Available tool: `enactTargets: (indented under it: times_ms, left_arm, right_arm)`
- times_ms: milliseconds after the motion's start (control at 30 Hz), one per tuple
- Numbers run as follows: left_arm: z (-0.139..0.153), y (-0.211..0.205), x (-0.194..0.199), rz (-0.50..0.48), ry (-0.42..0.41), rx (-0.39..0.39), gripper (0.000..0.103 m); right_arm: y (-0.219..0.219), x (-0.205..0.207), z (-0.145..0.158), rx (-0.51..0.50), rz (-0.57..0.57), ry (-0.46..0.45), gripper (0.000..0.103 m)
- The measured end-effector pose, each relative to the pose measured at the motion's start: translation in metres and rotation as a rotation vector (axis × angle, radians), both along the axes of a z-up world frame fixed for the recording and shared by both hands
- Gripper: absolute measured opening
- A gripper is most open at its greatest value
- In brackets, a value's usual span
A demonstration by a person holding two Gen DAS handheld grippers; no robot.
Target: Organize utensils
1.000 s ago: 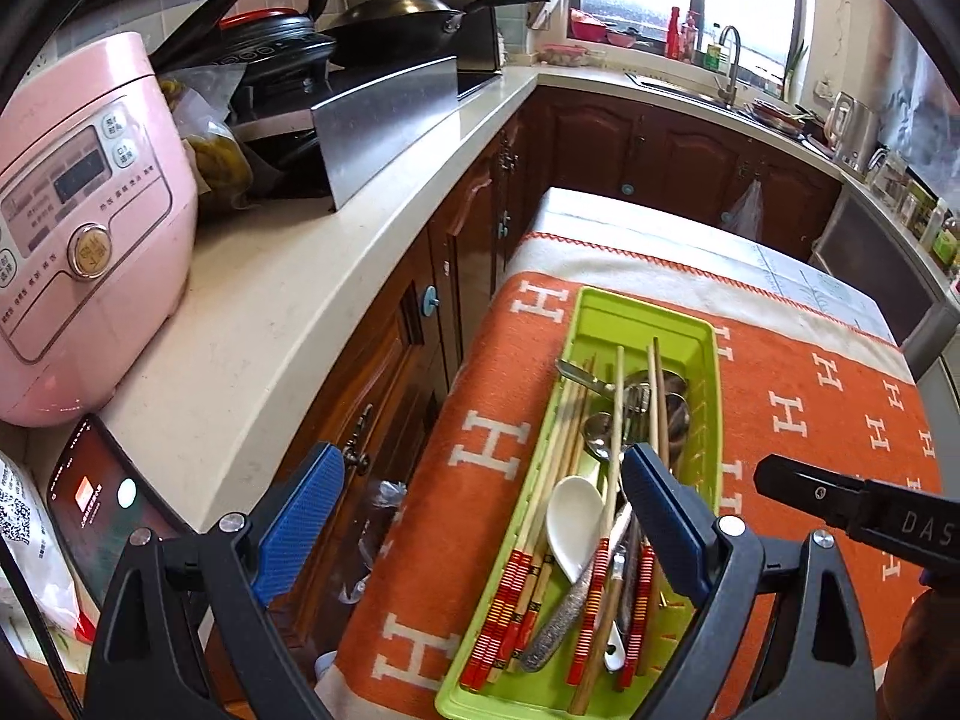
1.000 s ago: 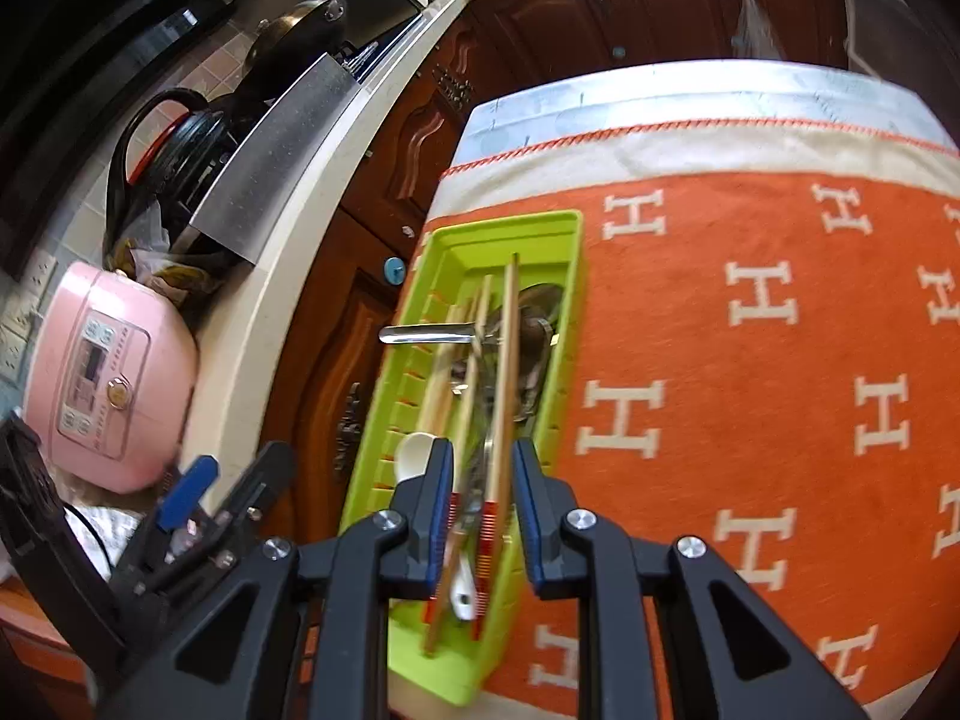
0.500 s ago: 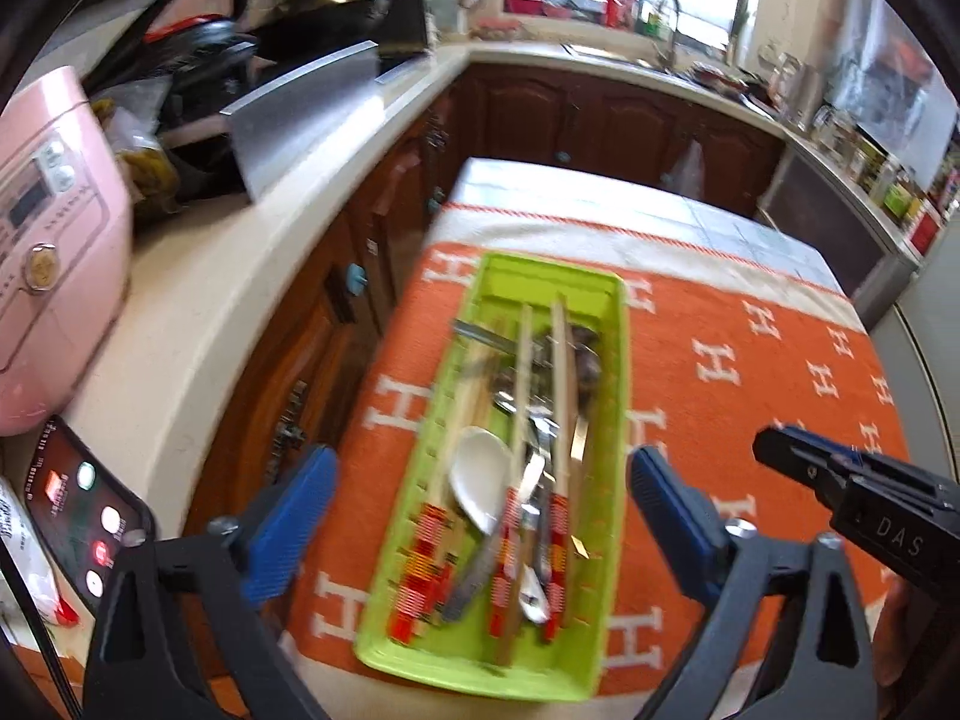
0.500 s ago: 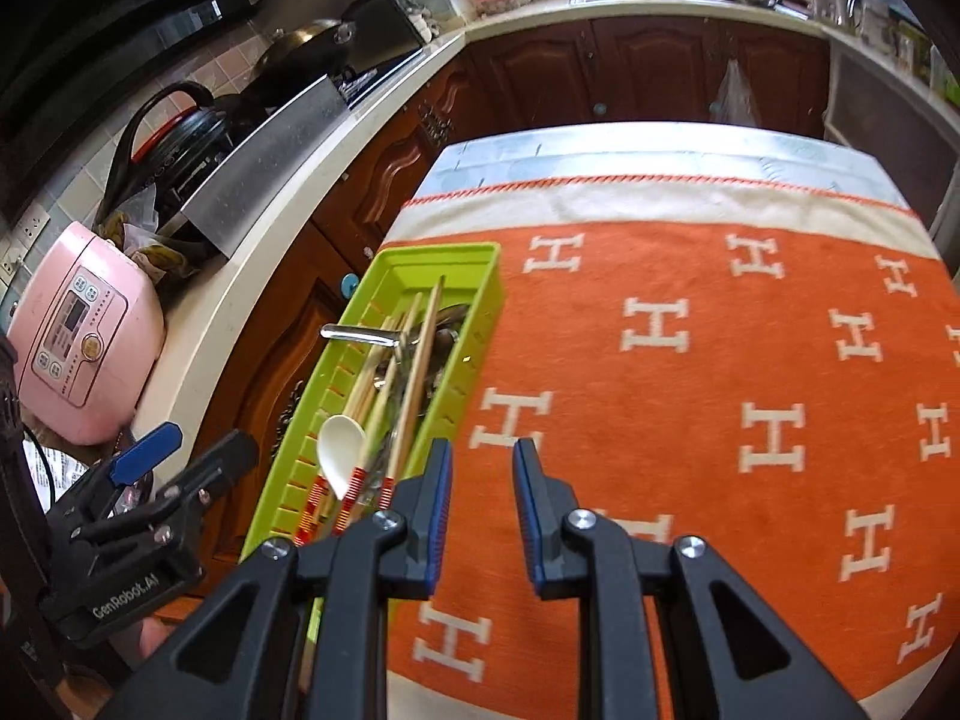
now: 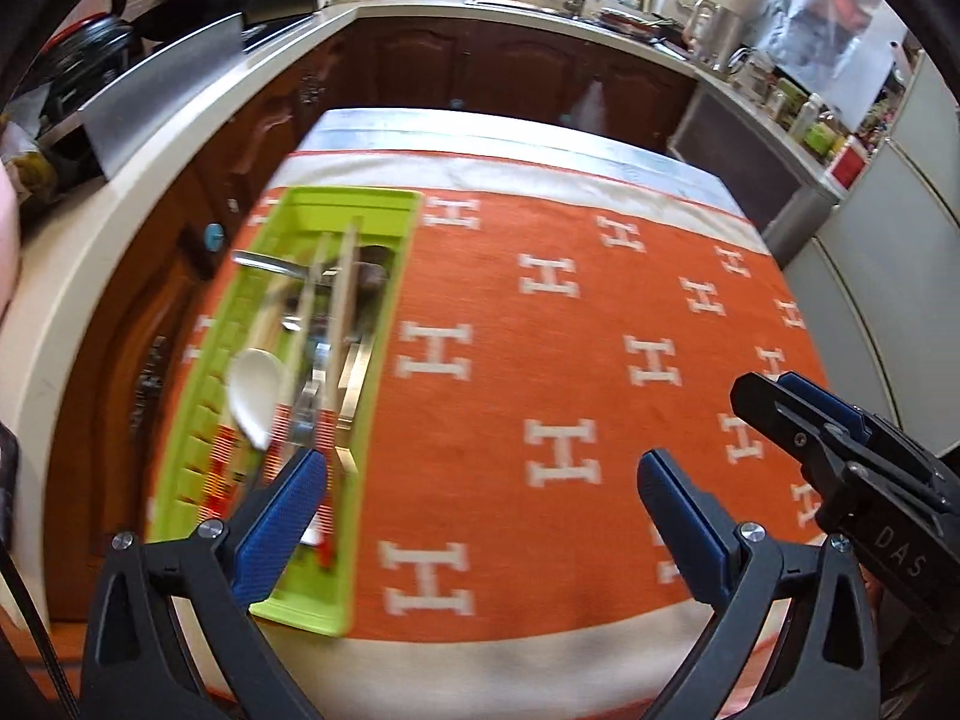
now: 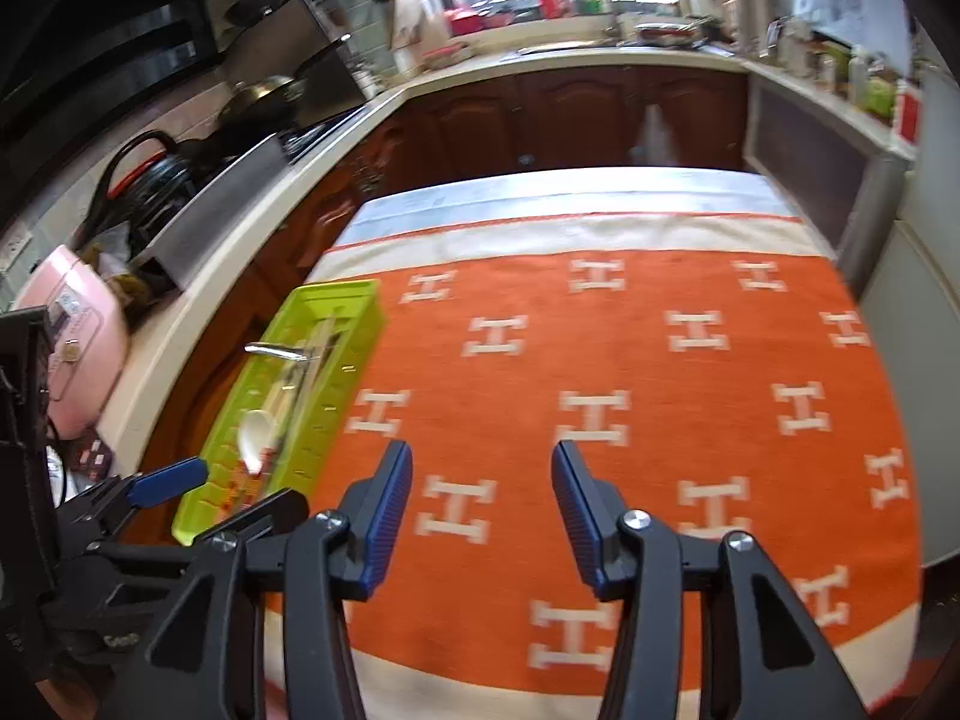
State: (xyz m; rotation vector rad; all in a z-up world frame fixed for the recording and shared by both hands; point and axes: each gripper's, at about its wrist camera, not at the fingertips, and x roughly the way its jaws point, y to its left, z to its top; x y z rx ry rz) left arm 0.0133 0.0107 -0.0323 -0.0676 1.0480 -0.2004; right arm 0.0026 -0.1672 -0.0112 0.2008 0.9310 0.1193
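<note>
A lime-green tray (image 5: 393, 204) (image 6: 348, 294) lies at the left edge of an orange cloth with white H marks. In it lie chopsticks (image 5: 345, 288) with red-striped ends, a white ceramic spoon (image 5: 255, 387) (image 6: 255, 429) and metal cutlery (image 5: 267, 261). My left gripper (image 5: 480, 483) stands wide open over the cloth, just right of the tray's near end, nothing between its fingers. My right gripper (image 6: 480, 474) hangs over the middle of the cloth with its jaws opening and nothing between them. It also shows in the left wrist view as the right gripper (image 5: 798, 402).
The orange cloth (image 5: 570, 348) (image 6: 600, 360) covers a table beside a pale counter (image 5: 72, 276). On the counter stand a pink rice cooker (image 6: 78, 330), a metal splash guard (image 5: 162, 102), pots and a pan. Dark wood cabinets (image 5: 510, 72) and a sink line the far side.
Both grippers swung right, off the tray and over the cloth. The right gripper's jaws, nearly shut around chopstick ends a second ago, came away empty and widened. The left gripper stayed wide open.
</note>
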Motion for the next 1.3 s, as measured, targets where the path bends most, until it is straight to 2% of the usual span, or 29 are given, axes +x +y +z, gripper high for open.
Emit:
enactTargets:
  times_ms: [167, 467, 833, 1000, 1300]
  left_arm:
    - [0.006, -0.037, -0.016, -0.039, -0.051, 0.032, 0.102]
    - [0.029, -0.068, -0.031, -0.056, -0.163, 0.08, 0.102]
    - [0.059, -0.066, -0.034, -0.011, -0.222, 0.089, 0.102]
    - [0.07, -0.065, -0.041, 0.01, -0.262, 0.088, 0.102]
    - [0.071, -0.059, -0.042, 0.03, -0.26, 0.071, 0.102]
  right_arm:
    - [-0.03, -0.023, 0.006, -0.056, -0.063, -0.043, 0.052]
    - [-0.065, -0.05, 0.019, -0.054, -0.123, -0.099, 0.052]
    - [-0.066, -0.061, 0.046, -0.043, -0.088, -0.187, 0.052]
    - [-0.058, -0.069, 0.06, -0.072, -0.066, -0.245, 0.053]
    - [-0.055, -0.069, 0.061, -0.061, -0.062, -0.246, 0.053]
